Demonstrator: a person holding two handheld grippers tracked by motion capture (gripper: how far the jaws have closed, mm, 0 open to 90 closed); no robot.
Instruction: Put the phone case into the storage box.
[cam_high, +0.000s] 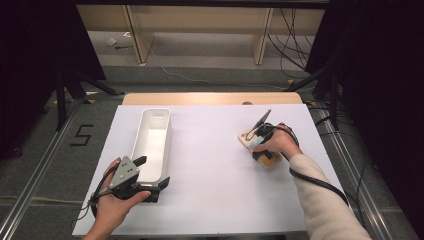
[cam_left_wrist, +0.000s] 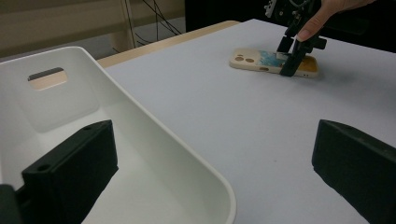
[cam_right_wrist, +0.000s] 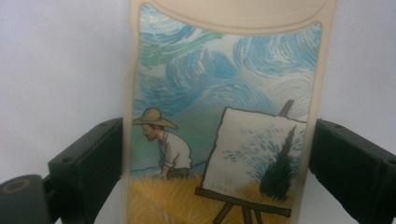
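My right gripper (cam_right_wrist: 217, 154) straddles the phone case (cam_right_wrist: 224, 116), jaws not yet clamped, so squeezing comes next; my left gripper (cam_left_wrist: 212, 158) waits open over the white bin (cam_left_wrist: 154, 140).

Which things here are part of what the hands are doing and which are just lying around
In play:
- phone case, painted artwork, flat on the table, straddled by the right gripper
- white bin, the left gripper open across its near rim

Lying about:
- cables on the floor beyond the table
- number marking on the floor at left
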